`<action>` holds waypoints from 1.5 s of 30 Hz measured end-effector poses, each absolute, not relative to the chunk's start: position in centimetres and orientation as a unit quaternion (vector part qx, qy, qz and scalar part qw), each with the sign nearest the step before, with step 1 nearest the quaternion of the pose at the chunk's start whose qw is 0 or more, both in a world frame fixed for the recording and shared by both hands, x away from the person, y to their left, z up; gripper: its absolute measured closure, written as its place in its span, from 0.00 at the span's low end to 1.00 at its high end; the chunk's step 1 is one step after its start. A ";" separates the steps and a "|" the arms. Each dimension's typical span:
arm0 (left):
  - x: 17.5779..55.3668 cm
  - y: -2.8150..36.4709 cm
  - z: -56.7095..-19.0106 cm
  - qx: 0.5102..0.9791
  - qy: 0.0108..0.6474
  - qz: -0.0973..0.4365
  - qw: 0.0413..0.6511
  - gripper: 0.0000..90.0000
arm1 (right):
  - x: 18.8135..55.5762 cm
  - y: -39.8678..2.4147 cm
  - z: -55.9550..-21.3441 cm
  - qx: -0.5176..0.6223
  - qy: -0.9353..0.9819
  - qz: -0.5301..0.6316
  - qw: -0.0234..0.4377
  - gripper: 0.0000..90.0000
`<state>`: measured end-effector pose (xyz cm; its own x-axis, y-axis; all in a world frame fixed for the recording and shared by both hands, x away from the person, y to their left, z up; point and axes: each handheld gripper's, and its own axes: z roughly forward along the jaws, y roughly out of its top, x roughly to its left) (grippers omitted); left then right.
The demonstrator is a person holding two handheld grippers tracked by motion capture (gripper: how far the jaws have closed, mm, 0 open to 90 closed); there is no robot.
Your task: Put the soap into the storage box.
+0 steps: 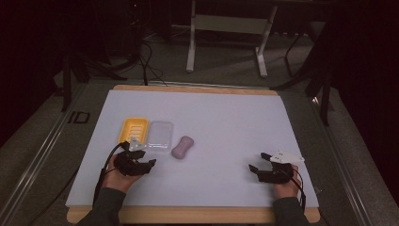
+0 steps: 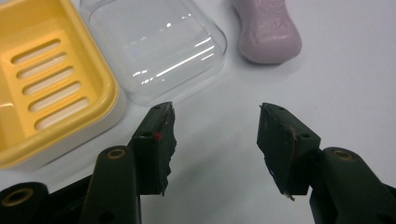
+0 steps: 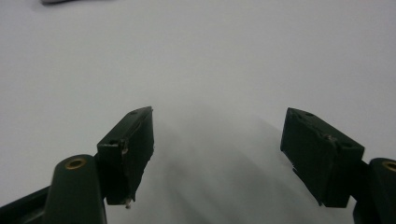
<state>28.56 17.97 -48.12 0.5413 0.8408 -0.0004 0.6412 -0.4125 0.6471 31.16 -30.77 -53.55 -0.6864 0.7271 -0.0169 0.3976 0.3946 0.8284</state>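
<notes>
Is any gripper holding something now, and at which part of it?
Nothing is held. The left gripper and the right gripper are both open, with bare table between their jaws.

High view: fixed above the near edge, facing forward and down over the whole tabletop (image 1: 226, 117), far off. Left gripper view: low, close, looking along its claw at the yellow dish (image 2: 51, 79), clear lid (image 2: 154, 44) and pink soap (image 2: 268, 30), shared with the high view. Right gripper view: close over bare tabletop.
</notes>
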 end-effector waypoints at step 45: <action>34.4 10.4 -45.3 0.852 0.412 0.141 0.290 0.41 | 31.2 -30.9 -53.5 0.349 0.809 0.434 0.189 0.27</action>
